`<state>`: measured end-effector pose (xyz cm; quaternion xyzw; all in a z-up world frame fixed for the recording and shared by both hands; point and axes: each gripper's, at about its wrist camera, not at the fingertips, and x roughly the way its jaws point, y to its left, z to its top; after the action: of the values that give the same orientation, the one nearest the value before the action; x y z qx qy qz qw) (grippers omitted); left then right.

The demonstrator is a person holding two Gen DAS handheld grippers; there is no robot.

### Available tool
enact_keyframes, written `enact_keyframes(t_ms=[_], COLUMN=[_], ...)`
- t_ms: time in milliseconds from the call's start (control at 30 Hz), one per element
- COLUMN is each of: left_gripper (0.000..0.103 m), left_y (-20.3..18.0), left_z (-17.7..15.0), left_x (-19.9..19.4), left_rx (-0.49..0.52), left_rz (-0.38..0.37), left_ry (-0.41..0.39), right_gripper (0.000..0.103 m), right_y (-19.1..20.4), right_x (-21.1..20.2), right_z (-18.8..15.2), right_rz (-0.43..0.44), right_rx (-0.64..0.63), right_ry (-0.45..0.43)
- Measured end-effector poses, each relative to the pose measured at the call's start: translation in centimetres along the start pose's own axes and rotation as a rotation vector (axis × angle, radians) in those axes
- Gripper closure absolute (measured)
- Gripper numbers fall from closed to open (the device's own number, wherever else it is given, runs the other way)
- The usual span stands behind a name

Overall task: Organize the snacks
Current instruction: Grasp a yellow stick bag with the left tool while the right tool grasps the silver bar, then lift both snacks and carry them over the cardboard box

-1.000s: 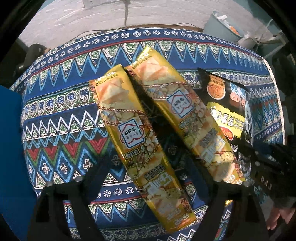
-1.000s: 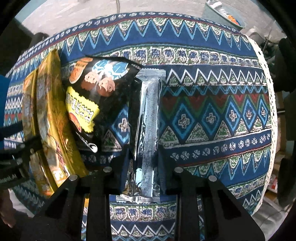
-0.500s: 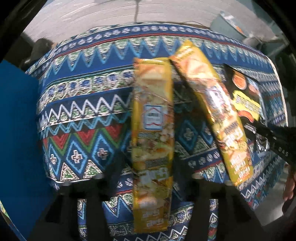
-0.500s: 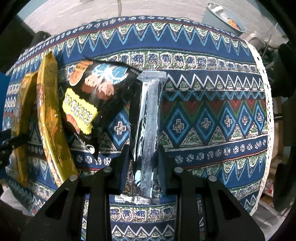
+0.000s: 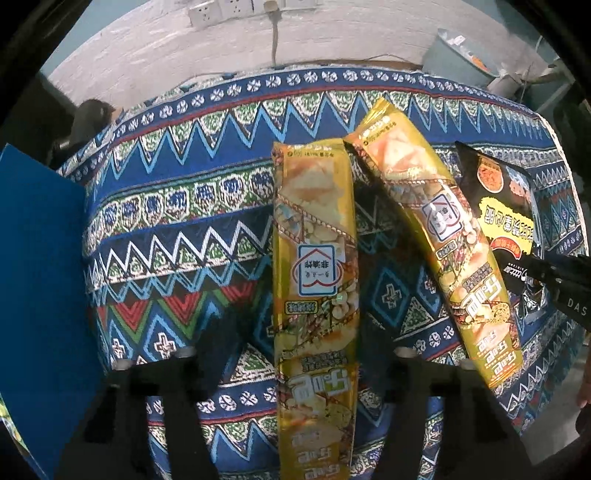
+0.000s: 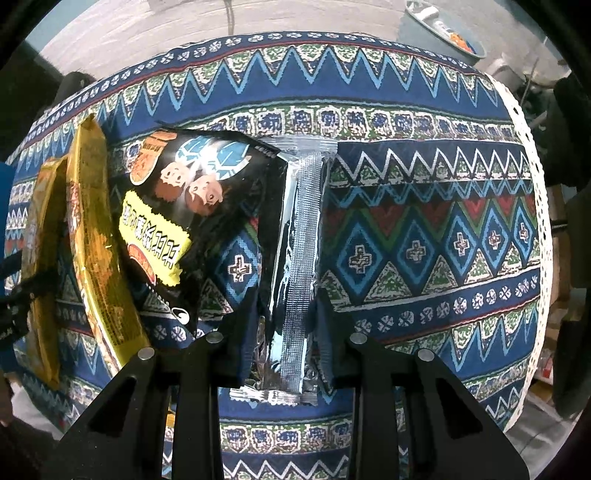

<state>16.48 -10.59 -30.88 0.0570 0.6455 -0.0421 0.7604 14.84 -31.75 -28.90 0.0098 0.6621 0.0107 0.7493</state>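
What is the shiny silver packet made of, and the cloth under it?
The silver packet looks like thin metallised plastic film: mirror-bright, crinkled, with a ridged seam down its middle. The tablecloth looks like matte woven fabric, likely cotton, with a lacy white edge.

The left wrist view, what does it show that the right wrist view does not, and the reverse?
Only the left wrist view shows the wall sockets and a blue panel. Only the right wrist view shows the silver packet between the right gripper fingers. Both share two gold snack packs, the black snack bag and the patterned cloth.
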Motion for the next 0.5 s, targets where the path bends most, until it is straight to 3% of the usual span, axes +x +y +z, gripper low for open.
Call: enact_keyframes(t_ms=[67, 500], left_gripper=[0.07, 0.072], left_y=[-0.1, 1.9], left_z=[0.0, -4.2], left_x=[-0.2, -4.5], left_rx=[0.006, 0.019], left_rz=[-0.027, -0.017], left_ry=[0.008, -0.004], right_gripper=[0.077, 0.078], right_y=[0.8, -0.2], right_x=[0.2, -2.9], right_z=[-0.3, -2.1], right_rz=[0.0, 0.027], right_rx=[-0.004, 0.044], right_ry=[0.002, -0.044])
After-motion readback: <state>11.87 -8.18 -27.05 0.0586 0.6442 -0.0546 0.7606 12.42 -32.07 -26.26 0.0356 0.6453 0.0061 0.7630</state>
